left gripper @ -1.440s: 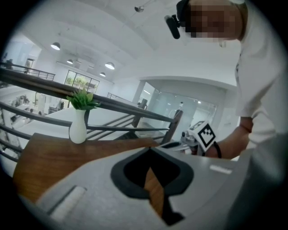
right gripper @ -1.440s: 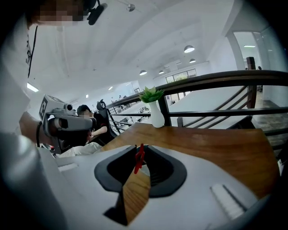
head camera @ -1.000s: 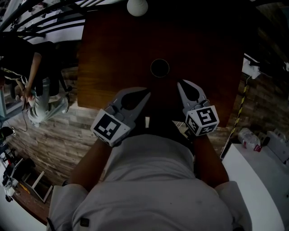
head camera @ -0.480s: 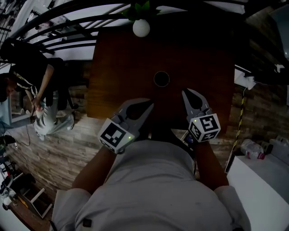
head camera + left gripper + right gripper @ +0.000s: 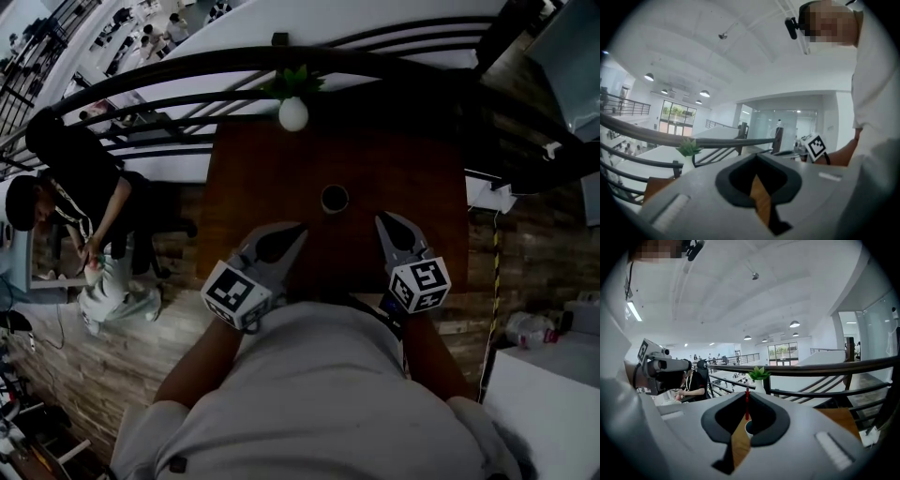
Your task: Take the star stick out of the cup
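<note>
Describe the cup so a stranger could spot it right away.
On the brown wooden table by the railing, the cup sits near the middle. It is small and round with a red stick upright in it, unlike the white vase of greenery at the far edge.

We could read no words, numbers or brand names anywhere in these views. The only printed signs were black-and-white square marker patterns, made of blocky shapes and not letters. One stood on the left cube [image 5: 234, 292] at the back of the left gripper [image 5: 286, 234], and one on the right cube [image 5: 419, 284] at the back of the right gripper [image 5: 386, 223].
</note>
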`<state>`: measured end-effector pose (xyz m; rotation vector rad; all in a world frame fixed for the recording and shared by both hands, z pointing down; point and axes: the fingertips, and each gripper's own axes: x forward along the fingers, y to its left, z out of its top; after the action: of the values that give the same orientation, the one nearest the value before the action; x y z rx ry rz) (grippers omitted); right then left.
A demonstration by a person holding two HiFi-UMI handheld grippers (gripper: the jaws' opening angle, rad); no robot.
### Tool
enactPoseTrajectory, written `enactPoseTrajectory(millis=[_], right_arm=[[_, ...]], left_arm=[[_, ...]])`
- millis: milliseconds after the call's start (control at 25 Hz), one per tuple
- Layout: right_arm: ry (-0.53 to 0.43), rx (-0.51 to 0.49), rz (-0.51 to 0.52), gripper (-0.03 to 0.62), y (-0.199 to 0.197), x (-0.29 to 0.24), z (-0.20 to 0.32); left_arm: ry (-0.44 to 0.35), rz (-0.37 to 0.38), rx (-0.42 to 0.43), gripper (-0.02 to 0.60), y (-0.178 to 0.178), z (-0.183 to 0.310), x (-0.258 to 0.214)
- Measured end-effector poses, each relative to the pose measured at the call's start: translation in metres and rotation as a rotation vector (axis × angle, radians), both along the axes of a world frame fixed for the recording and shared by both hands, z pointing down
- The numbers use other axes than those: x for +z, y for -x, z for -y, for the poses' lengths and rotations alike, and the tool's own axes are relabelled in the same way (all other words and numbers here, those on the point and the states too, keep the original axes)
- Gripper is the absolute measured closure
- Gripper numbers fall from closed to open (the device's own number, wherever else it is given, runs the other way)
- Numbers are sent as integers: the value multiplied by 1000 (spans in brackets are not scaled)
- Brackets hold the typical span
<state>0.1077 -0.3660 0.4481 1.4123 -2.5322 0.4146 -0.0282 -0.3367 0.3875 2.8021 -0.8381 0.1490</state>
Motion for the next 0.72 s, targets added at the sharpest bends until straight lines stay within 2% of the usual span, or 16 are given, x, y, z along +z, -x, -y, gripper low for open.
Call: enactPoseTrajectory(millis=[280, 560, 720], right_arm=[[-52, 24, -9, 571, 10, -25, -25], [-67, 31, -16, 571, 48, -33, -47], [-90, 21, -10, 571, 38, -38, -62]], left_arm=[[-52, -14, 9, 578, 17, -22, -21], [-63, -27, 45, 578, 49, -35, -28], [-59, -31, 46, 578, 38, -43, -24]])
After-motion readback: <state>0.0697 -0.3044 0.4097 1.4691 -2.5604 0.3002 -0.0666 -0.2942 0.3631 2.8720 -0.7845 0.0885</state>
